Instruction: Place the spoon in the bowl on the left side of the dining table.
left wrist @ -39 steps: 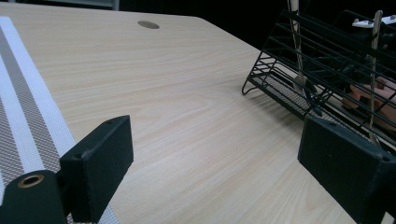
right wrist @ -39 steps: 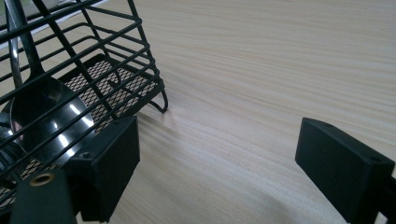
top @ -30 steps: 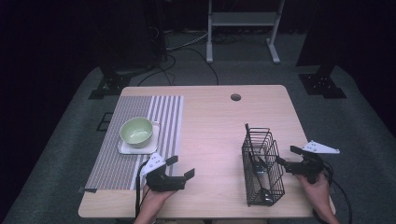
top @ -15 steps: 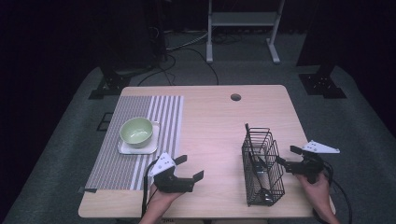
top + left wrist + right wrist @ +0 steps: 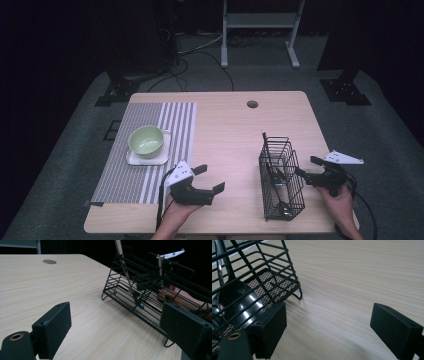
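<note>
Black wire basket (image 5: 281, 180) stands upright at the table's 4 o'clock. It holds utensils (a dark spoon (image 5: 235, 302) included).

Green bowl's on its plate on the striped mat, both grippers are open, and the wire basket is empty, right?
Not quite: the basket is not empty. The right gripper view shows a spoon standing in it, and the left gripper view shows more utensil handles inside. The rest holds: in the high view the bowl sits on its plate on the mat, and the left gripper and right gripper are open.
</note>
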Tool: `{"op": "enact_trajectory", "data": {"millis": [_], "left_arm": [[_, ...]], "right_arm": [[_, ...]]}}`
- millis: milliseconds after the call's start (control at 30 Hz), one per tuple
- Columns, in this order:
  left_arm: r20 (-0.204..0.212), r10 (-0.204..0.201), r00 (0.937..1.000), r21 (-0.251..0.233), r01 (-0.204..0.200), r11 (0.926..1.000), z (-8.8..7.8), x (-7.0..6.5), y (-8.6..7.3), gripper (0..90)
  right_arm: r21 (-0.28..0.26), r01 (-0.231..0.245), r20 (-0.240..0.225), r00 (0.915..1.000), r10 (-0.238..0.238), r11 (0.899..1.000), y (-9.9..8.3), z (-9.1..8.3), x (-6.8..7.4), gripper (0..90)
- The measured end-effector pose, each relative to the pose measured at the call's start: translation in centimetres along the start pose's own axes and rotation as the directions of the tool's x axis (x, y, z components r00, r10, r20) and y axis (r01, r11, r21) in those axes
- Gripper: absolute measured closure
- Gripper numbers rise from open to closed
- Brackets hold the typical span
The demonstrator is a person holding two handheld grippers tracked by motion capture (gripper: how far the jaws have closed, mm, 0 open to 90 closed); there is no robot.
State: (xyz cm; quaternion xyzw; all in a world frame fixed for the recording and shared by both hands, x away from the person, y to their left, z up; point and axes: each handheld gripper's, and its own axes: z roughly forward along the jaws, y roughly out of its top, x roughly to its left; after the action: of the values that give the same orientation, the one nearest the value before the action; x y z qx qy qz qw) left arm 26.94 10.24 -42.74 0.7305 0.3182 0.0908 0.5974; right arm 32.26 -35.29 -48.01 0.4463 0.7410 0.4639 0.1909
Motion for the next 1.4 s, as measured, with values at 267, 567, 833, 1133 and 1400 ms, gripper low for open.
{"op": "enact_trajectory", "data": {"millis": [267, 567, 833, 1133, 1400], "left_arm": [[0.049, 0.021, 0.9986, 0.002, -0.021, 0.9998, 1.4, -1.1, 1.2, 9.6], [0.077, 0.032, 0.9965, 0.002, -0.033, 0.9995, 2.3, -2.1, 2.1, 9.6], [0.105, 0.041, 0.9937, 0.023, -0.044, 0.9988, 3.4, -3.0, 2.6, 9.6], [0.120, 0.028, 0.9924, 0.032, -0.032, 0.9990, 4.2, -3.3, 2.9, 9.7], [0.134, 0.033, 0.9904, 0.029, -0.037, 0.9989, 4.8, -3.8, 3.3, 9.6]], "right_arm": [[-0.002, -0.005, -0.001, 1.0000, 0.005, 1.000, 0.0, 0.0, 0.0, 12.8], [-0.003, -0.004, -0.004, 1.0000, 0.004, 1.000, 0.0, 0.0, 0.0, 12.8], [0.002, -0.003, -0.005, 1.0000, 0.003, 1.000, 0.0, 0.0, 0.0, 12.8], [0.005, -0.004, -0.010, 0.9999, 0.004, 1.000, 0.0, 0.0, 0.0, 12.8], [0.004, -0.005, -0.011, 0.9999, 0.005, 1.000, 0.0, 0.0, -0.1, 12.8]]}}
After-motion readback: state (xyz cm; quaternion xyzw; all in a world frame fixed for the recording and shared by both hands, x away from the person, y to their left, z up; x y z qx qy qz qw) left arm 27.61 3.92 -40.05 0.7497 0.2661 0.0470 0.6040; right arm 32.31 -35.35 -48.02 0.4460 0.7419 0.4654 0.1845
